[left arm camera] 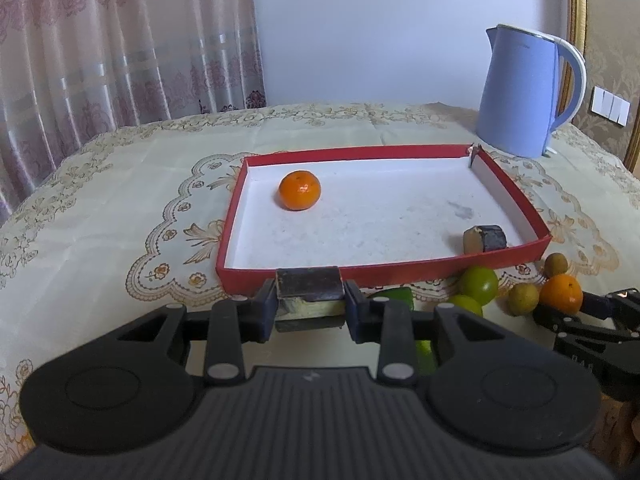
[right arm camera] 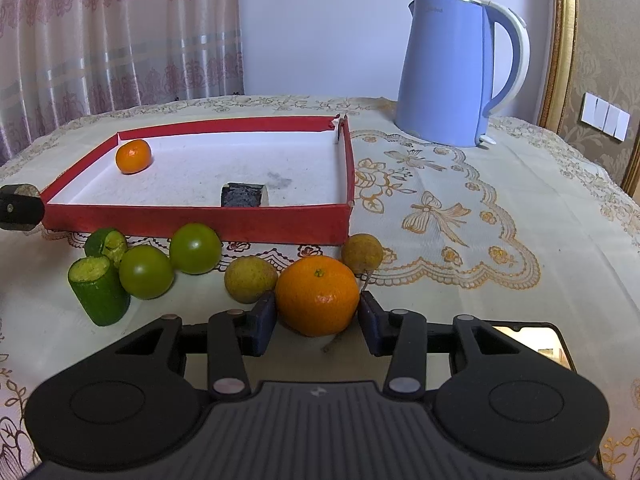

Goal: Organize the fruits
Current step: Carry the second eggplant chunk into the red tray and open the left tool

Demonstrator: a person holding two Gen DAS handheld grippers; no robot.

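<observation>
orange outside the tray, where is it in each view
Left wrist: the loose orange sits at the far right, before the red tray, against the right gripper.
Right wrist: the same orange is bottom centre, between that gripper's fingers.
Shared landmark: the blue kettle behind the tray.

orange (left arm camera: 300, 191) in red tray (left arm camera: 420, 274), fruits outside

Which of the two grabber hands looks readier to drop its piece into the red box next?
Probably the left. The left gripper is shut on a dark chunk right at the red box's near wall. The right gripper only brackets the orange on the cloth, jaws not clearly closed.
</observation>
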